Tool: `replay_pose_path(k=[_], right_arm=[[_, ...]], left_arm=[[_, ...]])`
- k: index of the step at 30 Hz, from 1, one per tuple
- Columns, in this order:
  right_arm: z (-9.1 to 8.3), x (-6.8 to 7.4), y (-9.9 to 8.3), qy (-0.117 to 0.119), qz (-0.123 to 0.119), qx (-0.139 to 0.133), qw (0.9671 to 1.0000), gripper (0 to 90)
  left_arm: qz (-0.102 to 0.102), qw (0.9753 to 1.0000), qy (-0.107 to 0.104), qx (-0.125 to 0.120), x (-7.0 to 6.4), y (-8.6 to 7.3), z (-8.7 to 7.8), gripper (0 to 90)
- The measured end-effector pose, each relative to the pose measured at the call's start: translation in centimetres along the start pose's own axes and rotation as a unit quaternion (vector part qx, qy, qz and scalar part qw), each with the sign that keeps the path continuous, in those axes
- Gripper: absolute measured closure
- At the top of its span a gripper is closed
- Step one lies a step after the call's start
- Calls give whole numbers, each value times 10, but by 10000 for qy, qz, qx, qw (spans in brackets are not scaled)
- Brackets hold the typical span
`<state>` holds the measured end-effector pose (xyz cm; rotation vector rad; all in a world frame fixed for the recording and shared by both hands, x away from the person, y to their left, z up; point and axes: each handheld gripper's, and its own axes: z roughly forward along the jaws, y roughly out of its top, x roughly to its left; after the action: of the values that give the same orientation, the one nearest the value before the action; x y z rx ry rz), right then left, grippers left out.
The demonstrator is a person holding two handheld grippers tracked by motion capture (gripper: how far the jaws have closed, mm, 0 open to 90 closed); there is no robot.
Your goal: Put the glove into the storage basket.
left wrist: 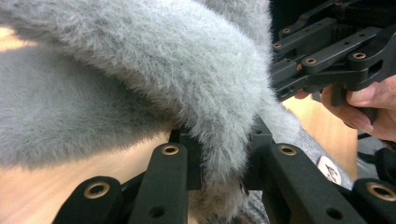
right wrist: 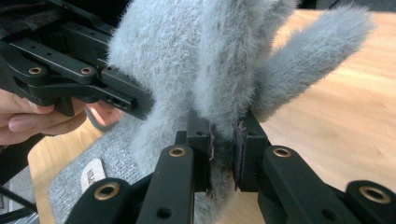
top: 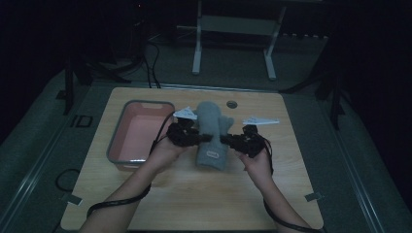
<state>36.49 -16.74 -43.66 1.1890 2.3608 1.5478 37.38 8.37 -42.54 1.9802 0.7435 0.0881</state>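
A grey fuzzy mitten lies mid-table, its knit cuff with a small white label toward me and its thumb to the right. My left gripper pinches its left side and my right gripper pinches its right side. In the left gripper view my left gripper is shut on a fold of the mitten, which is lifted off the wood. In the right gripper view my right gripper is shut on another fold of the mitten, with the thumb sticking out to the right.
A grey-rimmed tray with a pink inside stands left of the mitten. Two white folded papers lie behind the grippers, one at the left and one at the right. A round cable hole is at the table's back.
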Motion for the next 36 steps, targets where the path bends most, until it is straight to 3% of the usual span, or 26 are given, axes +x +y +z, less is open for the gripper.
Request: replay_pose_path(k=[11,18,25,30,36], right_arm=[[42,33,45,272,-265,48,9993,796],[79,59,62,485,-332,123,9982,796],[123,89,74,585,-386,271,9972,796],[144,97,75,640,-396,335,9966,796],[168,89,60,525,-268,620,9963,796]], left_arm=[[73,9992,390,104,26,9,-62,765],[-54,9983,576,99,49,-4,-101,765],[-317,9955,846,299,71,-19,-139,764],[-447,9957,777,238,87,-36,-146,763],[-674,9942,749,387,105,-58,-130,763]])
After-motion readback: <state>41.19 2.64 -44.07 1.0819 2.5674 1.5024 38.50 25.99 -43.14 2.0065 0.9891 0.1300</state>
